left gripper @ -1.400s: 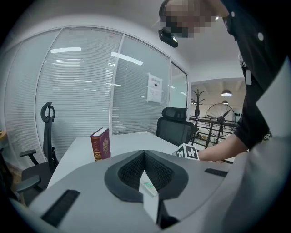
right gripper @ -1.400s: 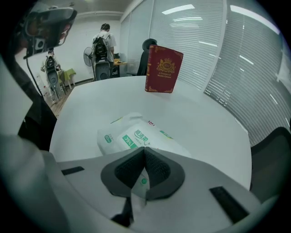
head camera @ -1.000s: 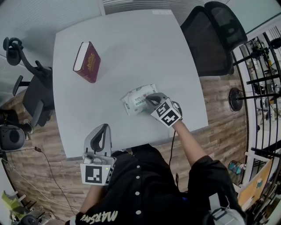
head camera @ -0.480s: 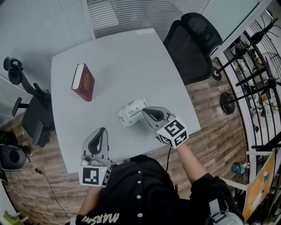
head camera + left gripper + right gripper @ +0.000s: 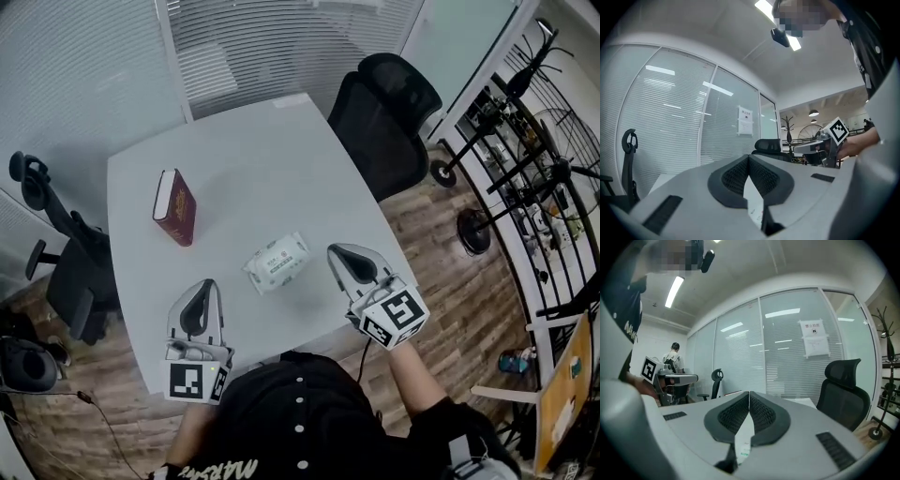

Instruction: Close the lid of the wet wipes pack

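The white wet wipes pack point(image 5: 277, 262) lies flat on the grey table point(image 5: 253, 159) near its front edge, with its lid lying down as far as the head view shows. My right gripper point(image 5: 336, 250) hovers just right of the pack, clear of it, with its jaws shut on nothing. My left gripper point(image 5: 207, 286) is raised to the left of the pack, also shut and empty. In each gripper view the ribbed pads point(image 5: 740, 174) point(image 5: 757, 412) meet, and both grippers point level over the table. The right gripper point(image 5: 828, 143) shows in the left gripper view.
A dark red book point(image 5: 174, 206) lies at the table's left. A black office chair point(image 5: 380, 103) stands at the far right corner, and another chair point(image 5: 61, 258) is on the left. Metal racks point(image 5: 534, 131) stand to the right, and glass walls with blinds are behind.
My right gripper has lifted off the wipes pack and drawn back to the right, still shut. The left gripper has risen a little. The pack has stayed in place.
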The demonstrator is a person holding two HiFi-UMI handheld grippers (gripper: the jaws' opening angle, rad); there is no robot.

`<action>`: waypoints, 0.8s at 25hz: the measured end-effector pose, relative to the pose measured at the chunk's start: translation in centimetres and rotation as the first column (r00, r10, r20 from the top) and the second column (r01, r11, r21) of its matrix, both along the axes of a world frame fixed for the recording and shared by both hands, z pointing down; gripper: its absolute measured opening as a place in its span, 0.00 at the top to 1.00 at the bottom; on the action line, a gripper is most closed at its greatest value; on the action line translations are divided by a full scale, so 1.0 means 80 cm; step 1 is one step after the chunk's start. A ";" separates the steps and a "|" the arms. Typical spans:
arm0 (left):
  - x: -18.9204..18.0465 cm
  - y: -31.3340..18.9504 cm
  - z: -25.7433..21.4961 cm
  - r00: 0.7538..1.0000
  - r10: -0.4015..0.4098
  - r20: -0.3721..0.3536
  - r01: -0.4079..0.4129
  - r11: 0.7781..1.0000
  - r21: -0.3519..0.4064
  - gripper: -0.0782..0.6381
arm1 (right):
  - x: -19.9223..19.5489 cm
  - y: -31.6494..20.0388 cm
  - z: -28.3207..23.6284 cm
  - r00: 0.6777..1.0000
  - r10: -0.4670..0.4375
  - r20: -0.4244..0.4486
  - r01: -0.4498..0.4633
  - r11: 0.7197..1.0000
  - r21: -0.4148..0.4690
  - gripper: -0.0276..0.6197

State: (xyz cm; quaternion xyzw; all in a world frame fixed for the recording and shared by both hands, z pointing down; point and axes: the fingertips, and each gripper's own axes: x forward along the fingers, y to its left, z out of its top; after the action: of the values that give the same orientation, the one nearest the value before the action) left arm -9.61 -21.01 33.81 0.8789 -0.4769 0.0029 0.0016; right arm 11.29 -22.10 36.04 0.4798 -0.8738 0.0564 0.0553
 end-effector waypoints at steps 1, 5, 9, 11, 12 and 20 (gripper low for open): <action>-0.002 0.001 -0.001 1.000 0.000 -0.003 0.000 1.000 0.001 0.88 | 0.004 0.005 -0.007 1.000 0.017 0.015 -0.018 1.000 0.019 0.91; -0.010 0.002 -0.004 1.000 0.001 0.010 -0.001 1.000 0.014 0.88 | 0.018 0.025 -0.027 0.993 0.084 0.081 -0.090 0.994 0.069 0.91; -0.016 0.000 -0.012 1.000 -0.010 0.016 0.009 0.999 0.038 0.88 | 0.034 0.041 -0.037 0.986 0.135 0.099 -0.145 0.984 0.101 0.91; -0.017 0.000 -0.016 1.000 -0.009 0.023 0.008 0.999 0.047 0.88 | 0.044 0.046 -0.041 0.981 0.166 0.099 -0.178 0.977 0.119 0.91; -0.018 0.000 -0.017 1.000 -0.008 0.027 0.006 0.999 0.051 0.88 | 0.049 0.049 -0.043 0.978 0.182 0.101 -0.194 0.973 0.128 0.91; -0.019 0.002 -0.019 1.000 -0.013 0.028 0.012 0.998 0.054 0.88 | 0.070 0.066 -0.048 0.962 0.257 0.088 -0.269 0.948 0.168 0.91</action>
State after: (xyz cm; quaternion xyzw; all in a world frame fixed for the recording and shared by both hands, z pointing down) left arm -11.16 -20.86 32.29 0.8755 -0.4823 0.0025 -0.0290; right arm 16.90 -16.83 32.19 0.5930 -0.8048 0.0004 -0.0243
